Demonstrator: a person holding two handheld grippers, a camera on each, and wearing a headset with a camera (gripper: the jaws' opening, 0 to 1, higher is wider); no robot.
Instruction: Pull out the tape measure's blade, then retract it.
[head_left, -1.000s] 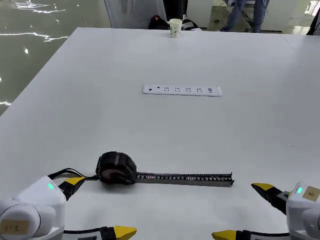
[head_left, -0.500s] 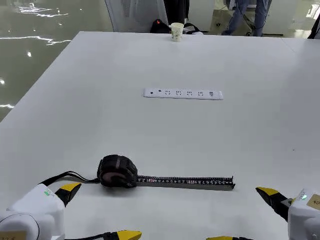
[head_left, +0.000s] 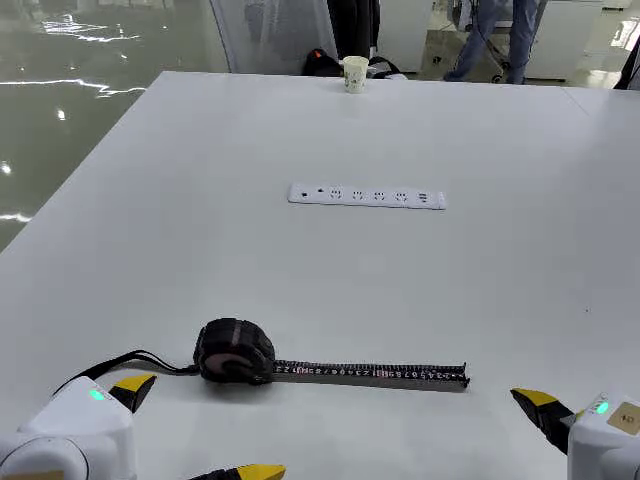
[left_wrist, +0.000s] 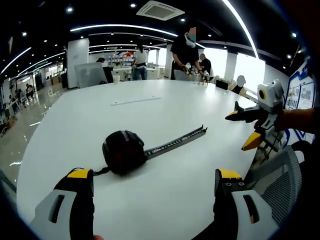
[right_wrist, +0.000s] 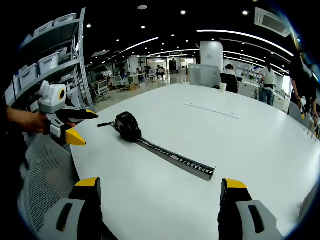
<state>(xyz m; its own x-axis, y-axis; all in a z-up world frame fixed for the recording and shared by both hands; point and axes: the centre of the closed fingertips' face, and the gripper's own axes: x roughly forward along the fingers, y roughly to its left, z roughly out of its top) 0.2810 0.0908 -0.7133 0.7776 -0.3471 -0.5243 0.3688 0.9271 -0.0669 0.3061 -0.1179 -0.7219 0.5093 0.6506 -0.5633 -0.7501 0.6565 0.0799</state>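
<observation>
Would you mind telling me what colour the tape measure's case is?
The case is black, and the head view shows it best.

**Bright office, white table (head_left: 500, 150)**

A glossy floor (head_left: 80, 90) is reflecting light at the head view's upper left. Strip lights (right_wrist: 235, 33) are glowing across the right gripper view's top, with shelving (right_wrist: 50, 62) standing at its left.

Head view above the near edge of the table (head_left: 300, 130), looking down and far; left gripper view low, facing right; right gripper view low, facing left; all share the tape measure (head_left: 233, 351)
</observation>
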